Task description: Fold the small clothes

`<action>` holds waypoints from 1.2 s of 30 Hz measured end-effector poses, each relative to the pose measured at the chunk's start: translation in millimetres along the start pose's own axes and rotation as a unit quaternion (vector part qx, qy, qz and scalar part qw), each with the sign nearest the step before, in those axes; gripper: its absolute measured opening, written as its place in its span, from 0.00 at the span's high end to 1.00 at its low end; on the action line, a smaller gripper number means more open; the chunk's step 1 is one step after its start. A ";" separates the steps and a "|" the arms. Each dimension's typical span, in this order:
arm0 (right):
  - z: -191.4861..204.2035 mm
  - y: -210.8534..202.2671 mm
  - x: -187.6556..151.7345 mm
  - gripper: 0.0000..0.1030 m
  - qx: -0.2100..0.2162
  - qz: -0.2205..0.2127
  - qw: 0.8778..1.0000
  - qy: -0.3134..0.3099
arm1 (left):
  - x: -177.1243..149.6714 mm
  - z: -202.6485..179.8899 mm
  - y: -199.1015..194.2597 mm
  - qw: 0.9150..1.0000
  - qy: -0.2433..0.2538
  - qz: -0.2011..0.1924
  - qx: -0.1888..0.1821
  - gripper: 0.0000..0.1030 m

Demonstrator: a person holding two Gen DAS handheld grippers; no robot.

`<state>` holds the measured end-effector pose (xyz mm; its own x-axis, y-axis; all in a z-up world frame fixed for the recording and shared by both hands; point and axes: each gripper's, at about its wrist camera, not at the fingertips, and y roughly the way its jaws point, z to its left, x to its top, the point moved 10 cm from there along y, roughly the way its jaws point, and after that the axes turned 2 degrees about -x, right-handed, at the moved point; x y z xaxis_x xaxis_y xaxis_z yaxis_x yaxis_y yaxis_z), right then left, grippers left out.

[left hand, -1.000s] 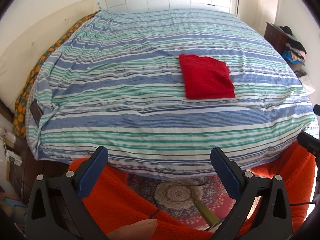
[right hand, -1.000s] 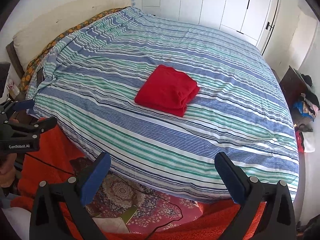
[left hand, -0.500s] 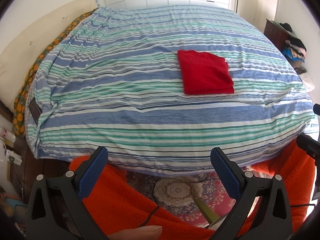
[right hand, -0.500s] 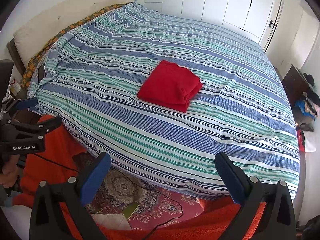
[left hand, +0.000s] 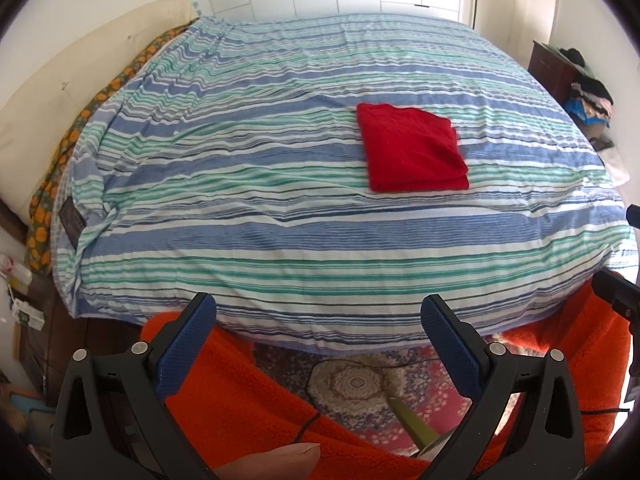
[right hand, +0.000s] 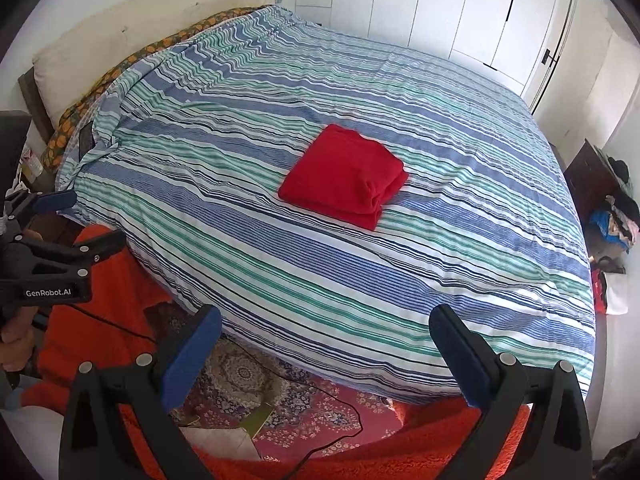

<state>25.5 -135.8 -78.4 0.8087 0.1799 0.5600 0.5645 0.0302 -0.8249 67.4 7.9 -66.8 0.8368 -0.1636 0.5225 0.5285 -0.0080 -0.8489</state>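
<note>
While both claws, left claw (left hand: 318, 326) and right claw (right hand: 326, 338), gape empty at bottom of frame, the folded red fabric garment (right hand: 344, 176) lies mid-frame on the blue-green striped bed (right hand: 460, 272).

Both pictures are bright with soft daylight, and the shadows are faint. The white cupboard doors (right hand: 436, 12) look a bit washed out. The round lens bends the bed (left hand: 320, 208) and leaves dark corners. Everything looks sharp.

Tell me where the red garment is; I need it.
The folded red garment lies mid-bed on the striped duvet, right of centre in the left wrist view.
</note>
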 end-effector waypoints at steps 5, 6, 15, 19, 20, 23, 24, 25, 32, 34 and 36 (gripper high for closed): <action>-2.8 1.9 0.4 0.01 -0.003 0.000 1.000 0.002 | 0.5 -2.2 0.9 1.000 0.006 -0.001 0.001 0.01; -3.1 2.2 0.4 0.01 -0.004 0.001 1.000 0.002 | 0.7 -2.5 0.5 1.000 0.006 -0.002 0.002 0.01; -4.7 3.0 -1.1 0.01 -0.008 0.003 1.000 0.005 | 0.7 -4.3 -0.3 1.000 0.010 -0.003 0.004 0.01; -5.8 2.3 -1.3 0.01 -0.010 0.003 1.000 0.006 | 0.8 -4.8 -0.7 1.000 0.010 -0.004 0.003 0.01; -5.9 2.2 -1.3 0.01 -0.010 0.002 1.000 0.006 | 0.8 -4.8 -0.7 1.000 0.010 -0.004 0.003 0.01; -6.2 1.5 -2.5 0.01 -0.011 0.002 1.000 0.007 | 0.7 -7.0 -0.6 1.000 0.011 -0.002 0.001 0.01; -6.1 1.3 -2.8 0.01 -0.011 0.002 1.000 0.007 | 1.0 -7.8 -0.8 1.000 0.012 -0.002 0.001 0.01; -6.1 1.3 -2.9 0.01 -0.011 0.003 1.000 0.007 | 1.2 -8.5 -1.2 1.000 0.013 -0.003 0.000 0.01; -3.7 1.9 -2.0 0.01 -0.011 0.003 1.000 0.006 | 2.8 -13.7 -4.2 1.000 0.019 -0.008 -0.004 0.01; -2.0 0.6 -1.6 0.01 -0.008 0.001 1.000 0.005 | 2.5 -14.4 -3.5 1.000 0.019 -0.007 -0.005 0.01; -1.9 -0.4 -1.4 0.01 -0.008 0.000 1.000 0.005 | 2.3 -14.7 -2.8 1.000 0.019 -0.007 -0.006 0.01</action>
<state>24.4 -138.0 -78.7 0.8097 0.1705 0.5616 0.5676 0.0156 -0.8231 65.8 -6.9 -64.5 0.8234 -0.2011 0.5306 0.5377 -0.0218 -0.8428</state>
